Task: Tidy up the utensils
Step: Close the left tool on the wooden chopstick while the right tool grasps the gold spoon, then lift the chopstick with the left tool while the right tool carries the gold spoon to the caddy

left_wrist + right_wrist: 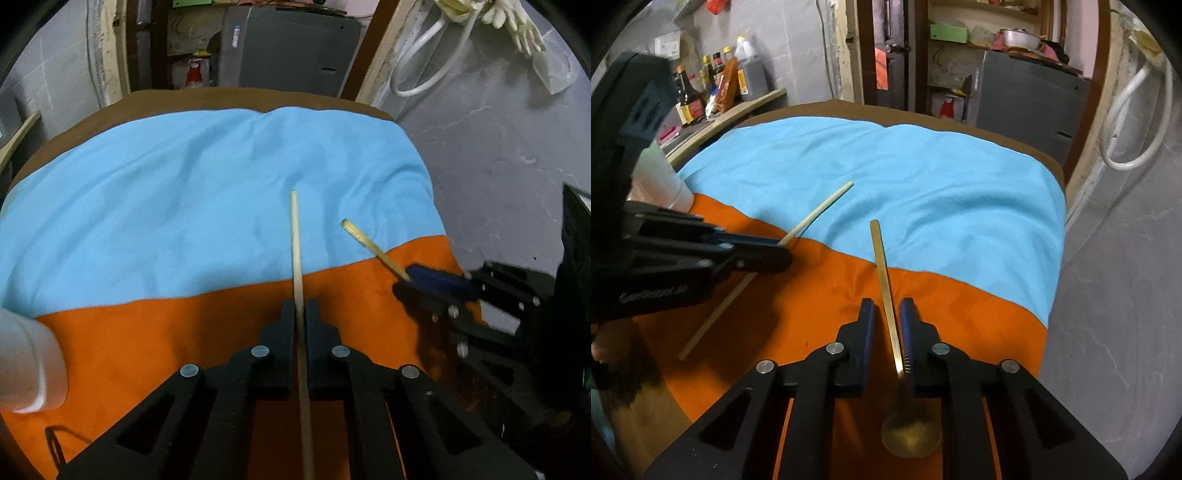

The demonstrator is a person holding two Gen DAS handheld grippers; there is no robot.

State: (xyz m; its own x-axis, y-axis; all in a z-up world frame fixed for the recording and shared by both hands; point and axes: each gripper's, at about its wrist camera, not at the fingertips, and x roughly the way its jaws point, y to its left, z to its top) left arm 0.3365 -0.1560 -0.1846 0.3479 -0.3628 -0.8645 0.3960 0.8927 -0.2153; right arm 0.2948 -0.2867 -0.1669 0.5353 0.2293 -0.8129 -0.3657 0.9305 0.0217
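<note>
Above the orange-and-blue cloth [184, 184], left gripper [301, 310] is clamping a wooden chopstick [295, 236]; right gripper [886, 310] is loosely bracketing a brass spoon [882, 266], jaws slightly apart: spoon risks slipping and dropping.

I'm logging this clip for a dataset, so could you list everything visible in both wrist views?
chopstick: 1, pale wood, clamped between the left gripper's fingers, pointing ahead over the cloth
spoon: 1, brass, handle between the right gripper's fingers, bowl near the camera
cloth: 1, light blue and orange, spread over the table
table: 1, brown, edge showing past the cloth
white container: 1, at the cloth's left edge
sauce bottles: several, dark, on a shelf far left
rubber gloves: pale, hanging on the right wall
left gripper: black, shut on the chopstick
right gripper: black with blue pads, spoon handle against one pad, gap at the other
</note>
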